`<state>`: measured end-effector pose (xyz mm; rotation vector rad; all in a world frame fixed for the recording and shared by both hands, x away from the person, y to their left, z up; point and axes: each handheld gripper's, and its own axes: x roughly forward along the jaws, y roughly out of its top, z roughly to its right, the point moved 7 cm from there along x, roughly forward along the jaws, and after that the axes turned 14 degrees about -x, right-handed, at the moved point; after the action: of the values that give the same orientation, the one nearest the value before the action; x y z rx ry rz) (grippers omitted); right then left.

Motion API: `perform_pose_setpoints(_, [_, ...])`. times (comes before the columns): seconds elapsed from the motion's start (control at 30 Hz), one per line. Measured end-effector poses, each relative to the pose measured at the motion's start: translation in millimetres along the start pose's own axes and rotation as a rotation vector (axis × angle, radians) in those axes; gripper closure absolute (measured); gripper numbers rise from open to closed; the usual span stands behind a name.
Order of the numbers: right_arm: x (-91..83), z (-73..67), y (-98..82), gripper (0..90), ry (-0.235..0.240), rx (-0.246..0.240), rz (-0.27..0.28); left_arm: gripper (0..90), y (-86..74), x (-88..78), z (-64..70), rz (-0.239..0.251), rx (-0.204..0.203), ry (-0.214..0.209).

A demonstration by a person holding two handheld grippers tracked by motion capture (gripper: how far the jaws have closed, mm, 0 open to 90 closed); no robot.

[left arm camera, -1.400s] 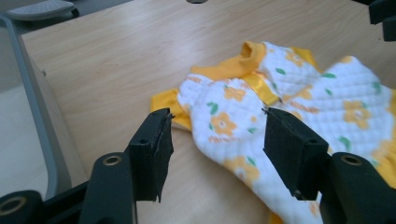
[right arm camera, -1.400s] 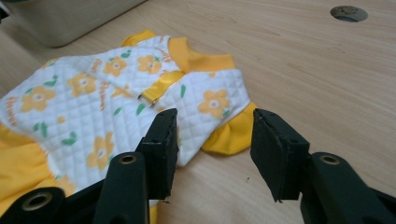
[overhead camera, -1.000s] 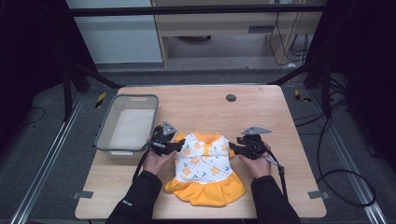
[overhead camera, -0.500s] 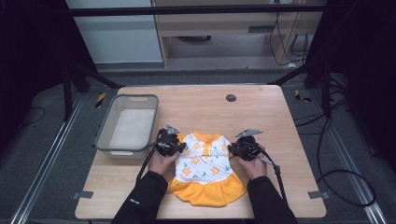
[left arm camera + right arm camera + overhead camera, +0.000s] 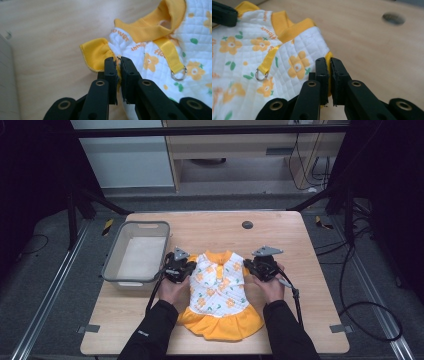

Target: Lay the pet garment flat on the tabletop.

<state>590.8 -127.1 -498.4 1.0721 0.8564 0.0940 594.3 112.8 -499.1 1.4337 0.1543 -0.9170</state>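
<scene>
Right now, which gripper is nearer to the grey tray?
Left. The left gripper grips the dress sleeve just beside the grey tray; the right gripper holds the far sleeve, across the dress.

The only lettering stands on the small white-and-yellow dress (image 5: 218, 292) lying at the near middle of the table (image 5: 300, 245): orange printed words scattered over its quilted white cloth among the flowers. In the left gripper view they appear upside down near the yellow collar (image 5: 152, 23) and cannot be read with certainty. In the right gripper view one word just below the collar looks like "Flowe", its end lost at a fold; another beside it is too blurred.
</scene>
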Motion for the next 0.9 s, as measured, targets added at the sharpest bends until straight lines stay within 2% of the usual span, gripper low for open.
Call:
perform_pose_setpoints(0.07, [1.2,8.1,15.3,83.9,-0.074,-0.039,0.039,81.1,6.7,1.6,-1.6,0.014,-0.002,0.017])
perform_pose_setpoints(0.1, [2.4,11.0,19.6,82.0,-0.098,-0.049,0.048,76.9,9.8,4.4,-4.7,0.020,0.008,0.050])
perform_pose_setpoints(0.13, [6.0,14.9,24.0,75.1,-0.121,-0.051,0.043,65.6,10.9,7.2,-7.4,0.015,0.000,0.067])
perform_pose_setpoints(0.17, [9.0,17.7,25.3,69.7,-0.138,-0.056,0.028,57.9,10.4,9.2,-10.1,-0.002,-0.010,0.076])
perform_pose_setpoints(0.23, [11.0,21.2,23.7,63.8,-0.155,-0.060,0.002,51.0,9.6,7.1,-13.9,-0.010,-0.010,0.085])
perform_pose_setpoints(0.3, [7.2,21.3,21.6,62.2,-0.143,-0.044,0.009,51.1,8.3,1.2,-14.5,-0.010,-0.032,0.054])
perform_pose_setpoints(0.4, [-3.1,20.0,16.7,61.2,-0.118,-0.030,0.015,51.6,6.6,-10.5,-12.5,-0.012,-0.035,0.019])
perform_pose_setpoints(0.6, [-33.2,5.7,4.9,66.0,-0.049,-0.023,0.036,56.7,-5.2,-46.0,4.2,-0.002,0.023,-0.063])
perform_pose_setpoints(0.67, [-43.8,-4.3,-0.7,68.4,-0.005,-0.013,0.040,62.6,-10.4,-57.7,12.4,0.010,0.078,-0.074])
perform_pose_setpoints(0.9, [-63.2,-23.4,-12.6,80.7,0.050,-0.017,0.053,74.6,-21.3,-65.3,28.5,-0.002,0.100,-0.122])
